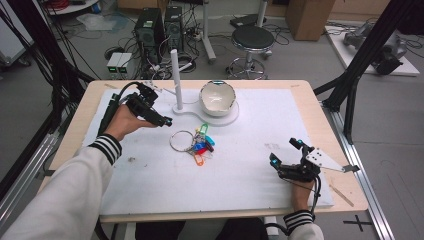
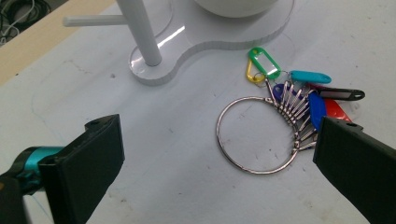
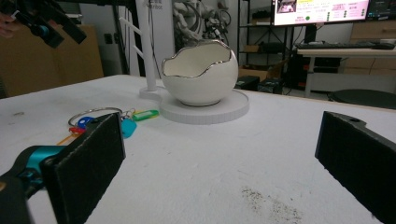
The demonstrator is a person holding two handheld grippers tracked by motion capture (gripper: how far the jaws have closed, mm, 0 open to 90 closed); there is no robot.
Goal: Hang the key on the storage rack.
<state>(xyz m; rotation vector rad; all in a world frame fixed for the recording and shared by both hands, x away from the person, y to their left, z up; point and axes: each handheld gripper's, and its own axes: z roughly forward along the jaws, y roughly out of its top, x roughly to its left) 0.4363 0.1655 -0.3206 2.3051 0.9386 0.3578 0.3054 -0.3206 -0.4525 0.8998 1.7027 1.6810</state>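
Broadly, a white mat (image 1: 250, 165) is covering most of the wooden table (image 1: 75, 125), and everything else is sitting on it. Landmark for these notes: the egg-shaped white bowl (image 1: 217, 98), which is resting on a white base plate (image 1: 226, 118) at the far middle of the mat. A white post (image 1: 176, 80) is rising from the same plate just left of the bowl, with short pegs sticking out (one peg showing in the left gripper view).

Left gripper (image 1: 162, 120) is hovering left of the bowl and a little nearer the person, held in the left hand (image 1: 122, 122). Its jaws are standing wide apart, gripping nothing; in its own view (image 2: 215, 163) they are framing the key ring from above.

Right gripper (image 1: 285, 152) is sitting well to the right of the bowl and much nearer the person, close to the mat's near edge. Jaws likewise spread wide (image 3: 219, 154), with bare mat between them.

Key ring (image 1: 181, 140) is lying flat on the mat just in front of the bowl, slightly left, apart from the base plate. A bunch of coloured plastic tags (image 1: 202, 142) (green, yellow, teal, blue, red, black) is fanning out from the side of the ring (image 2: 254, 135) toward the bowl, the green tag (image 2: 265, 63) lying nearest the plate's edge.
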